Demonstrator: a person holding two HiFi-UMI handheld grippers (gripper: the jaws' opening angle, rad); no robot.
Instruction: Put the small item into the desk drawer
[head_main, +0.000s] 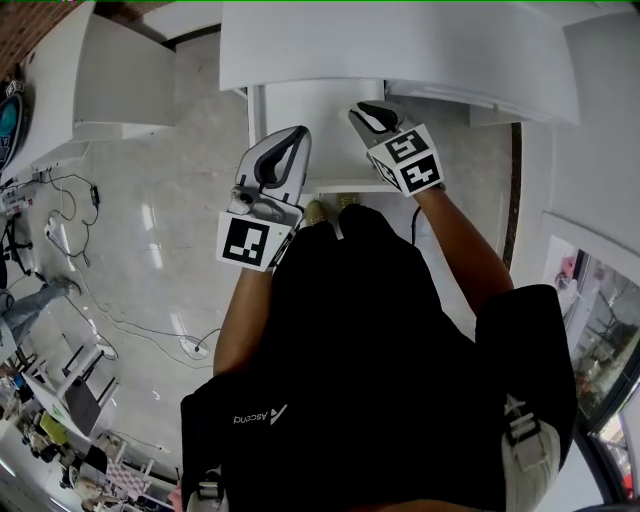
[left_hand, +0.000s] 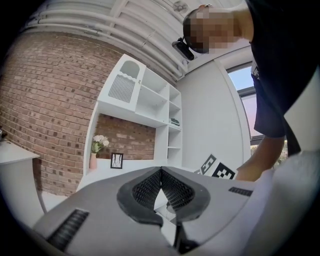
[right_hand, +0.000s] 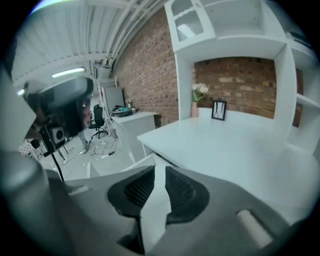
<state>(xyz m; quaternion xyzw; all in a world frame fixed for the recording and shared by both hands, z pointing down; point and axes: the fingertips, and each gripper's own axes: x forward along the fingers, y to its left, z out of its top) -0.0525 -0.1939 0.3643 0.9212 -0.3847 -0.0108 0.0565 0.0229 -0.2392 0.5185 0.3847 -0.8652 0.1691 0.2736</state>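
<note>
In the head view a white desk (head_main: 400, 40) lies ahead of me, with what looks like a pulled-out white drawer (head_main: 320, 110) under its front edge. My left gripper (head_main: 300, 132) hangs over the drawer's left side, and in the left gripper view its jaws (left_hand: 161, 170) meet at the tips with nothing between them. My right gripper (head_main: 362, 108) is over the drawer's right side. In the right gripper view (right_hand: 160, 169) a narrow gap shows between its pads, and nothing is in it. I see no small item in any view.
A white shelf unit (left_hand: 150, 100) against a brick wall stands on the desk, with a flower vase (right_hand: 198, 100) and a small picture frame (right_hand: 218, 110). Cables (head_main: 110, 320) trail over the pale floor at the left. Another desk (right_hand: 132, 122) and office chairs stand farther off.
</note>
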